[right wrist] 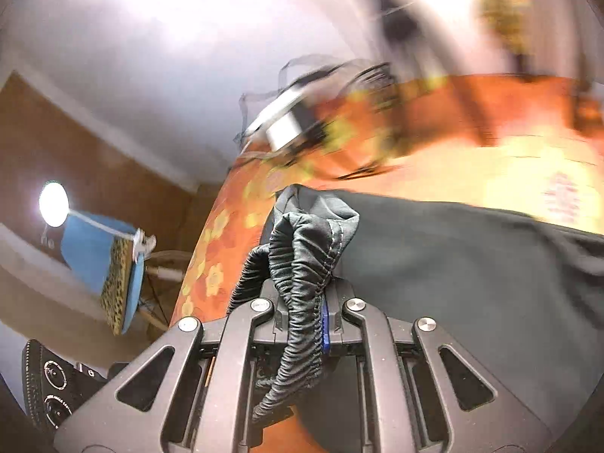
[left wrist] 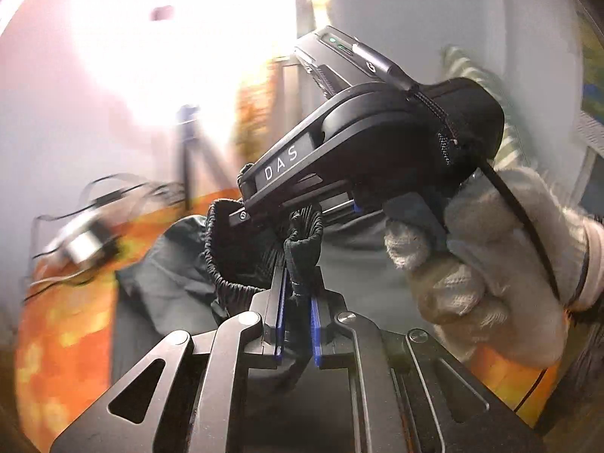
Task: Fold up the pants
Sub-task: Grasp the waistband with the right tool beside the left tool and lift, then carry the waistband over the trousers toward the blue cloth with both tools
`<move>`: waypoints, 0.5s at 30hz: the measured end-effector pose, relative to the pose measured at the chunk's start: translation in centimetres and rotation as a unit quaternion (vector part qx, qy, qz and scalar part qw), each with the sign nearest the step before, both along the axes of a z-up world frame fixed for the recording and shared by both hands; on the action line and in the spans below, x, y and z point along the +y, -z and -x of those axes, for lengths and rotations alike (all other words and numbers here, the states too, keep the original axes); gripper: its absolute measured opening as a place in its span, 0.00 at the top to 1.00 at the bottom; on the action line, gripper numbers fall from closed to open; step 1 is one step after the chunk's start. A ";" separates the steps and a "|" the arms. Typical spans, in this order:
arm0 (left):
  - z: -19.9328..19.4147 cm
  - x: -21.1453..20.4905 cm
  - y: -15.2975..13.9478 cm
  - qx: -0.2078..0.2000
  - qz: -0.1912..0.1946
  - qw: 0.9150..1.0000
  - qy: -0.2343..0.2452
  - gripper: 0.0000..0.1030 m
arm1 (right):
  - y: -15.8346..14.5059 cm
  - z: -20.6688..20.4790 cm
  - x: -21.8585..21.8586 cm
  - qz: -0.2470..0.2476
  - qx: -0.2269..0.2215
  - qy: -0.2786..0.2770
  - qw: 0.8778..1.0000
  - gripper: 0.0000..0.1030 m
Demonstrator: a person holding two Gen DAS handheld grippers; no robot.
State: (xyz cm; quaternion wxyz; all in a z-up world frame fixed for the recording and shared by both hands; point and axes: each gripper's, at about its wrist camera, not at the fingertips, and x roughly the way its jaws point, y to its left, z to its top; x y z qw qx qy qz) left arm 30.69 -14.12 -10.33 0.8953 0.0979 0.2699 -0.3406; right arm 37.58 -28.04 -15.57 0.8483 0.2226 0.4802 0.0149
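Dark grey pants (right wrist: 472,264) lie on an orange flowered bed cover (right wrist: 222,241). My right gripper (right wrist: 302,294) is shut on the gathered elastic waistband (right wrist: 302,249), which bunches up between the fingers. My left gripper (left wrist: 296,290) is shut on another part of the black waistband (left wrist: 302,249), with the pants (left wrist: 170,287) hanging below over the cover. The right gripper (left wrist: 279,222) shows close above in the left wrist view, gripping the same waistband, held by a white-gloved hand (left wrist: 490,271). Both grippers sit very close together.
A blurred silver and black device with cables (right wrist: 290,128) lies on the cover beyond the pants; it also shows in the left wrist view (left wrist: 87,241). A blue board with leopard trim (right wrist: 109,264) stands left of the bed. Bright light washes out the wall.
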 end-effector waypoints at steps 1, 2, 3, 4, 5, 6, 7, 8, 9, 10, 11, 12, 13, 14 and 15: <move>0.2 -1.7 0.0 0.001 0.009 1.000 0.008 0.91 | -0.8 1.4 -1.7 -0.004 -0.006 0.014 1.000 0.91; 0.7 -3.9 0.0 0.004 0.018 1.000 0.019 0.91 | -1.8 3.0 -3.7 -0.008 -0.012 0.029 0.999 0.91; 1.1 -5.8 0.1 0.006 0.027 0.999 0.029 0.91 | -2.5 4.2 -5.1 -0.009 -0.017 0.040 0.999 0.91; 0.7 -6.8 0.1 0.008 0.032 0.999 0.036 0.91 | -3.2 5.8 -6.8 -0.008 -0.021 0.052 0.998 0.91; 1.1 -8.5 0.2 0.014 0.039 0.998 0.046 0.91 | -3.8 7.2 -8.2 -0.005 -0.024 0.063 0.998 0.91; 1.5 -10.3 0.4 0.020 0.043 0.997 0.054 0.91 | -4.4 8.7 -9.7 -0.002 -0.026 0.075 0.997 0.91; 2.0 -11.9 0.6 0.023 0.047 0.997 0.062 0.91 | -4.8 10.0 -11.0 0.001 -0.027 0.086 0.996 0.91; 2.4 -13.4 0.9 0.027 0.048 0.996 0.071 0.91 | -5.3 11.5 -12.5 0.003 -0.028 0.099 0.995 0.91; 2.6 -14.6 1.1 0.030 0.049 0.995 0.078 0.91 | -5.5 12.5 -13.7 0.002 -0.030 0.108 0.994 0.91; 3.1 -16.3 0.9 0.033 0.048 0.995 0.085 0.91 | -5.8 13.7 -14.9 -0.001 -0.032 0.118 0.993 0.91; 3.4 -17.6 1.2 0.039 0.049 0.994 0.091 0.91 | -5.8 14.8 -15.9 -0.002 -0.033 0.127 0.991 0.91; 3.6 -18.8 1.3 0.044 0.049 0.993 0.098 0.91 | -5.9 15.9 -17.2 -0.001 -0.034 0.135 0.990 0.91; 3.5 -19.9 1.1 0.044 0.046 0.993 0.103 0.91 | -6.0 16.9 -18.2 0.001 -0.035 0.143 0.989 0.91; 3.9 -21.2 1.3 0.040 0.041 0.992 0.110 0.91 | -6.0 18.0 -19.2 -0.001 -0.037 0.152 0.988 0.91; 4.3 -22.2 1.4 0.040 0.038 0.992 0.114 0.91 | -6.0 18.8 -20.0 -0.003 -0.039 0.157 0.987 0.91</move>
